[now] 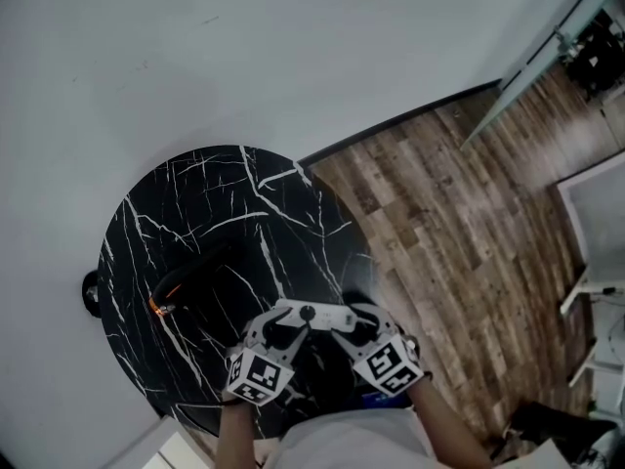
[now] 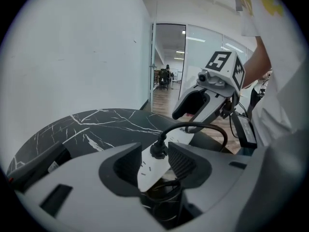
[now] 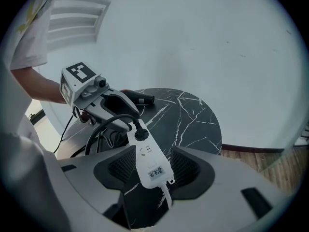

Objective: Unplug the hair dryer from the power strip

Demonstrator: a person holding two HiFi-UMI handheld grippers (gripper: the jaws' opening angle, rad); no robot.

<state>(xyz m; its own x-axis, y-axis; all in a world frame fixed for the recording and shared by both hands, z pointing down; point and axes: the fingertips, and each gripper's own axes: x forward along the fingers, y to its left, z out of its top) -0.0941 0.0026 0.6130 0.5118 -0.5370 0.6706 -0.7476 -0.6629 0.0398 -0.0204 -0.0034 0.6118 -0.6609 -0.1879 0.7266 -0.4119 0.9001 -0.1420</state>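
A white power strip (image 1: 314,314) lies near the front edge of the round black marble table (image 1: 215,203). A black plug (image 2: 158,149) sits in the strip, and its cable (image 2: 203,127) loops away. My left gripper (image 2: 152,161) stands open with the plug and the strip end between its jaws; the pads do not press. My right gripper (image 3: 152,168) is open astride the strip's other end (image 3: 149,161), with a gap on each side. The black hair dryer (image 3: 140,99) lies further back on the table. Each gripper faces the other across the strip.
A white wall (image 1: 195,47) curves behind the table. Wood floor (image 1: 459,213) lies to the right, with white furniture legs (image 1: 586,291) at the far right. A black adapter box (image 2: 244,129) hangs beside the person's body.
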